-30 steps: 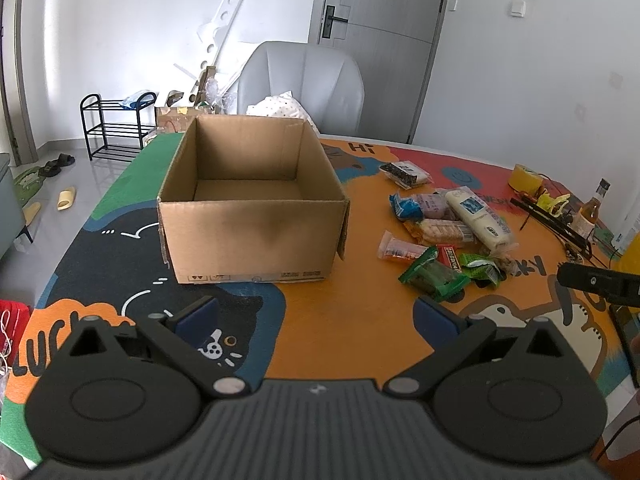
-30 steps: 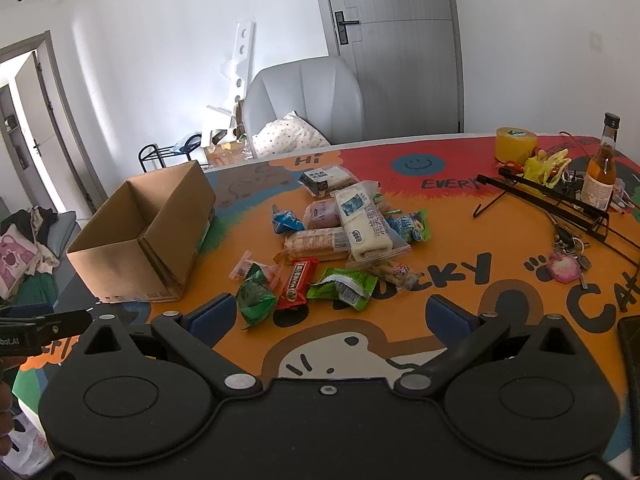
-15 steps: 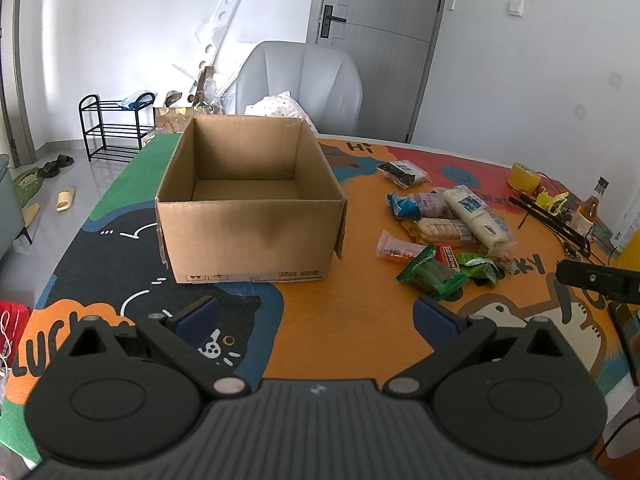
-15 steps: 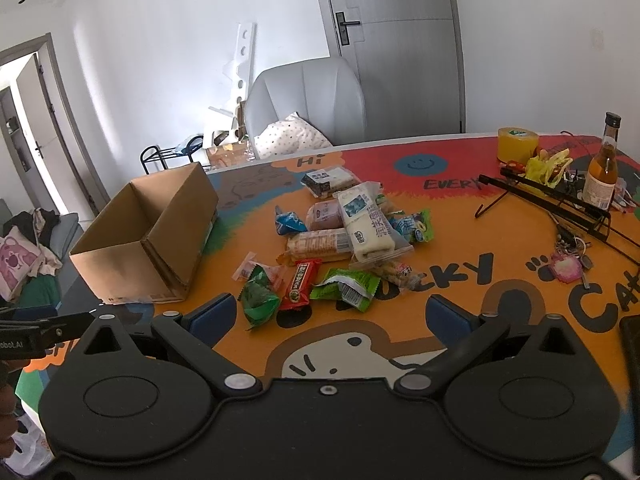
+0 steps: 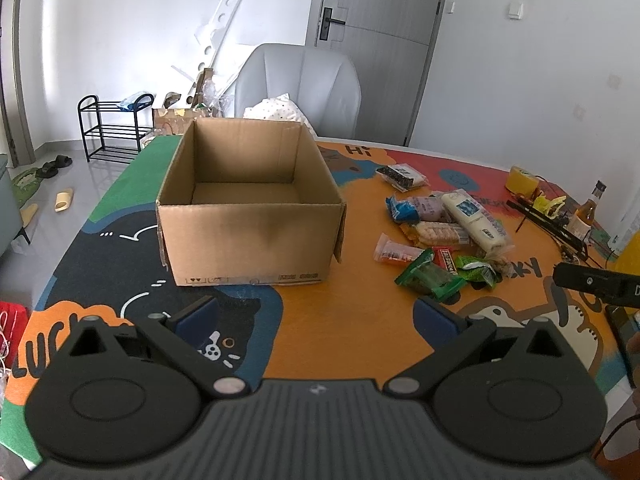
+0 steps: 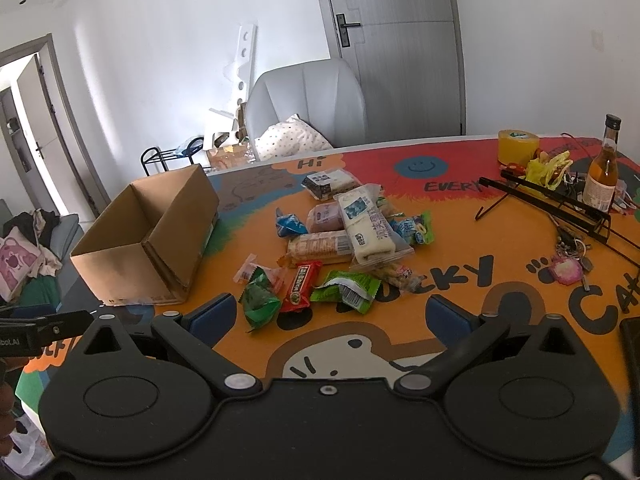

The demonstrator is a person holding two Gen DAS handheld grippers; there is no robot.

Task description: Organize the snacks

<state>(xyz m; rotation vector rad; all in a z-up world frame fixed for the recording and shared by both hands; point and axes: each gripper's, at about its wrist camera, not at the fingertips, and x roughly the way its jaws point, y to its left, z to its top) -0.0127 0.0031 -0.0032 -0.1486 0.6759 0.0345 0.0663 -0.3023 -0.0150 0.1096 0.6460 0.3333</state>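
Both the left gripper [image 5: 316, 316] and right gripper [image 6: 330, 314] gape wide, empty; snacks [image 6: 340, 240] lie heaped on the tabletop [image 6: 460, 320] beside the empty box [image 5: 248, 208]; overlapping slippery wrappers risk pinching two at once

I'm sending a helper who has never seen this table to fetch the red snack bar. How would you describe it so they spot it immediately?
Start at the open brown cardboard box on the colourful cartoon tablecloth; the snack pile lies to its right. At the pile's near edge, the slim red wrapped bar lies between two green packets, and it is the only red wrapper there.
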